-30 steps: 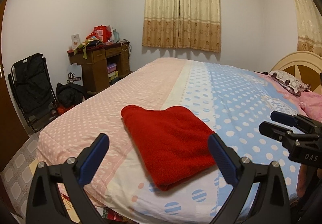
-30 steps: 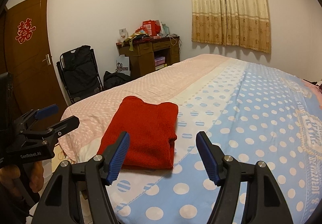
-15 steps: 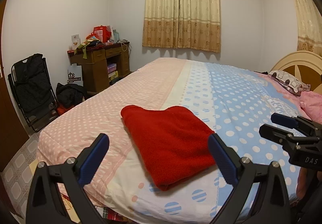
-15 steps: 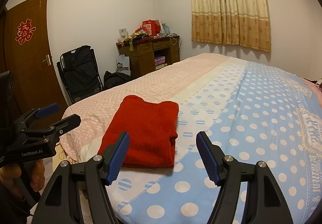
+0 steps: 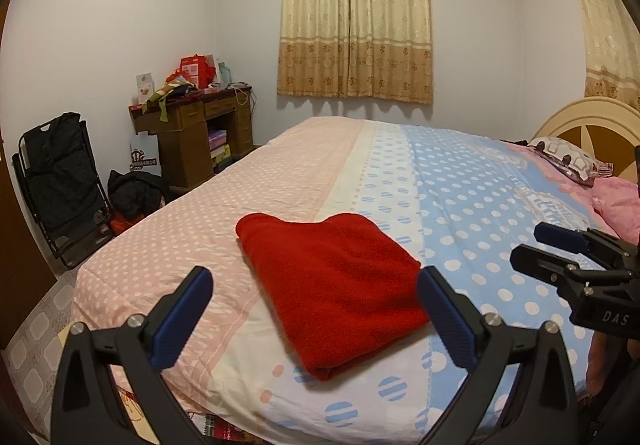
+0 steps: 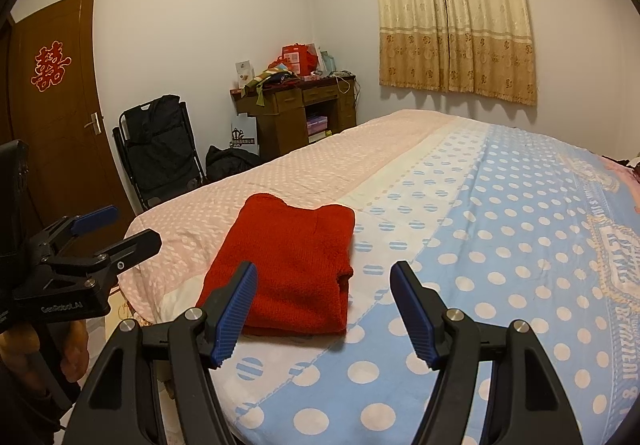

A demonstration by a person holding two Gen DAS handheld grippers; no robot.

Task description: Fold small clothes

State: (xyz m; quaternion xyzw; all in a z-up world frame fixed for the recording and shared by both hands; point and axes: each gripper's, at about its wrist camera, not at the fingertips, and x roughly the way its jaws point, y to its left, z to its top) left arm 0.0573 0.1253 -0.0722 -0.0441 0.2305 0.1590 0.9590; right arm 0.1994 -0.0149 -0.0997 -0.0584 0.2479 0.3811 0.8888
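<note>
Left wrist view: red sweater point(image 5: 332, 285) lies folded on bed point(image 5: 460, 181) near its near edge. My left gripper point(image 5: 312, 305) and right gripper point(image 6: 324, 305) both spread, empty. Looks soft, light, floppy knit; I'd pinch the near folded edge.

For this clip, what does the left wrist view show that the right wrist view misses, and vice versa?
Only the left wrist view shows the headboard, the patterned pillow and the right tongs from the side. Only the right wrist view shows the brown door with its red paper cutout and the left tongs from the side. Both show the folded red garment lying on the polka-dot bedspread, the wooden desk, the curtains, and open, empty tongs.
</note>
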